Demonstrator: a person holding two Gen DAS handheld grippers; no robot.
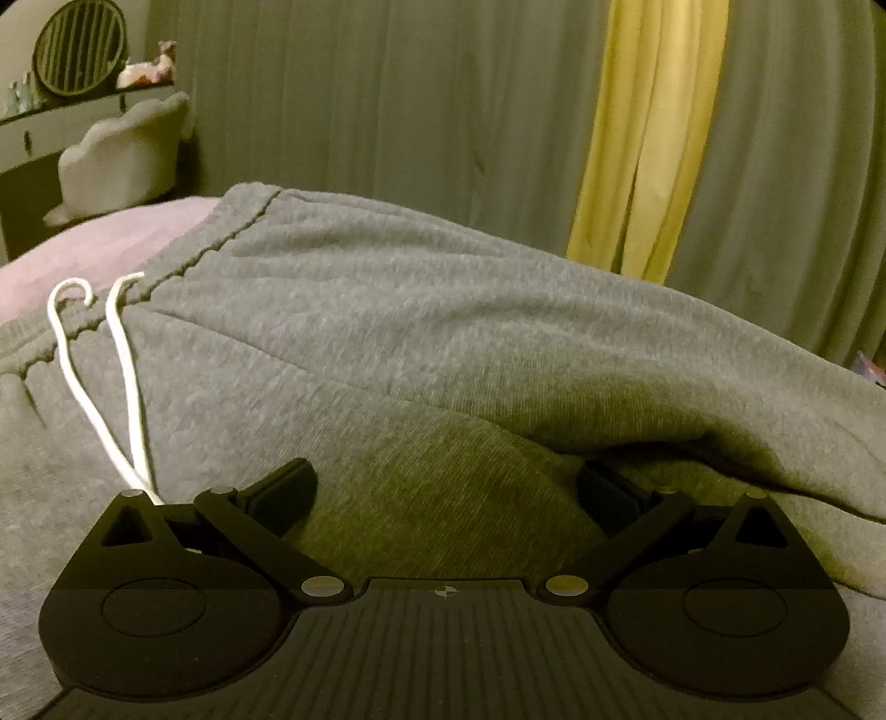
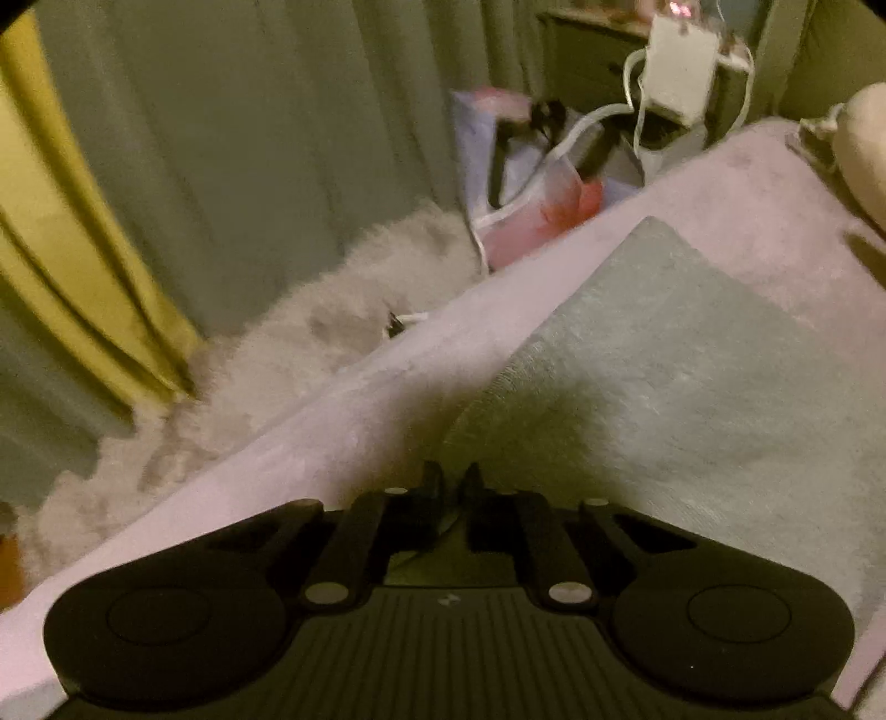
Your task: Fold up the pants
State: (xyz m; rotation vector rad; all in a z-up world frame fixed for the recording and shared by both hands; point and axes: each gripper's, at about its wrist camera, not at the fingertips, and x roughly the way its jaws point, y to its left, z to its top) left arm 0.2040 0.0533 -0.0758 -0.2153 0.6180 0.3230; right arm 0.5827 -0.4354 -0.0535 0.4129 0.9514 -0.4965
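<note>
Grey sweatpants (image 1: 387, 332) lie on a pink bed cover (image 1: 111, 243), waistband at the upper left with a white drawstring (image 1: 124, 376) trailing down. My left gripper (image 1: 443, 487) is open, low on the crotch area, its right finger tucked under a raised fold (image 1: 692, 421). In the right wrist view a grey pant leg (image 2: 692, 376) lies flat on the pink cover (image 2: 387, 399). My right gripper (image 2: 451, 487) is nearly shut at the leg's near corner; whether cloth is pinched between the fingers is hidden.
Grey curtains with a yellow strip (image 1: 648, 138) hang behind the bed. A dresser with a round mirror (image 1: 77, 44) and a padded chair (image 1: 122, 155) stand at the left. A fluffy rug (image 2: 332, 332), bags (image 2: 526, 194) and a pillow (image 2: 864, 149) lie beside the bed edge.
</note>
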